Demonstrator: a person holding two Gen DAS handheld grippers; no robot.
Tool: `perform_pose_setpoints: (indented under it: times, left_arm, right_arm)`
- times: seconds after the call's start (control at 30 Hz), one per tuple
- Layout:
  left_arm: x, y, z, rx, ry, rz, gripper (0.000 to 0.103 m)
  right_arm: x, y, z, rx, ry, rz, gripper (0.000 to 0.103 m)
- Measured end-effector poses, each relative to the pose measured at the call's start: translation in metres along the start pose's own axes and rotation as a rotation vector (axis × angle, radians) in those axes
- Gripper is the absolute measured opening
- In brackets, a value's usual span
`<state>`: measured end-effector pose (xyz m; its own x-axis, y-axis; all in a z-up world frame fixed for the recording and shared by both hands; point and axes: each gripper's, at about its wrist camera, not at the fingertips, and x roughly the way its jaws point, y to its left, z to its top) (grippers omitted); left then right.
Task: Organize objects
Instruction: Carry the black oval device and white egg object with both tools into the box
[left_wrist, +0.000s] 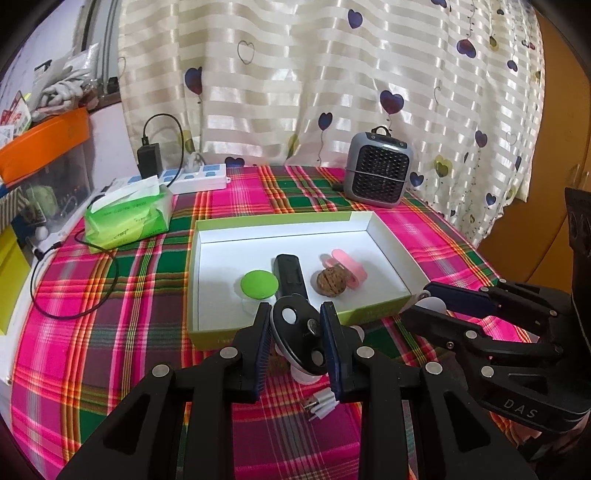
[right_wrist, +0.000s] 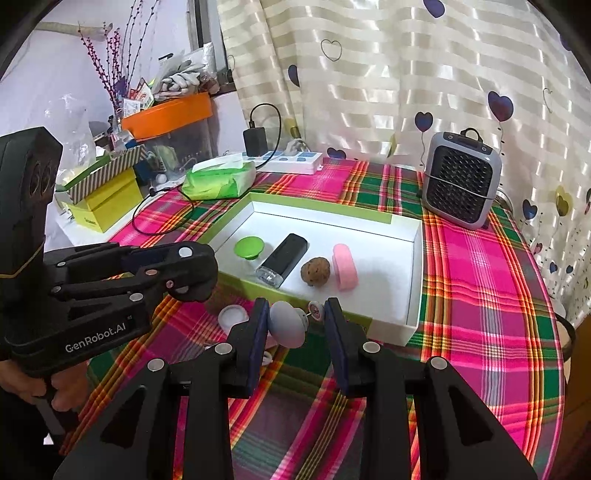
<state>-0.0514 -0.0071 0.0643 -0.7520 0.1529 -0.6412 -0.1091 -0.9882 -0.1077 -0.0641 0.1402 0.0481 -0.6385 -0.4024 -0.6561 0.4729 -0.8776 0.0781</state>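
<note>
An open white-lined green box (left_wrist: 388, 236) (right_wrist: 415, 280) lies on the plaid cloth. It holds a green-lidded jar (left_wrist: 259, 283) (right_wrist: 248, 246), a black rectangular device (left_wrist: 290, 275) (right_wrist: 284, 262), a walnut (left_wrist: 331, 283) (right_wrist: 315, 271) and a pink clip (left_wrist: 351, 268) (right_wrist: 344, 271). My left gripper (left_wrist: 297, 325) (right_wrist: 207, 273) hovers at the box's near wall, shut on a black and grey oval gadget (left_wrist: 299, 334) with white round spots. My right gripper (right_wrist: 295, 317) (left_wrist: 421, 302) sits beside it at the same wall, shut on a pale grey oval piece (right_wrist: 286, 324) with a small button on a pin.
A white round cap (right_wrist: 232, 317) and a small white plug (left_wrist: 319, 406) lie on the cloth under the grippers. Behind the box are a green tissue pack (left_wrist: 129, 218), a white power strip (left_wrist: 199, 179) with a black charger, and a grey fan heater (left_wrist: 378, 170). A hand grips the left handle.
</note>
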Motion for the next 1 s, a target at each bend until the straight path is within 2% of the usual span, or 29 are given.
perform_pose_setpoints:
  times: [0.57,1.0]
  left_arm:
    - [0.031,0.006,0.012,0.000,0.011,0.015,0.024]
    - [0.042,0.028,0.016,-0.037,0.025,0.069,0.024]
  right_arm:
    - [0.027,-0.021,0.016,0.005,0.022,-0.038,0.032]
    - [0.044,-0.035,0.020,0.012,0.048,-0.053,0.032]
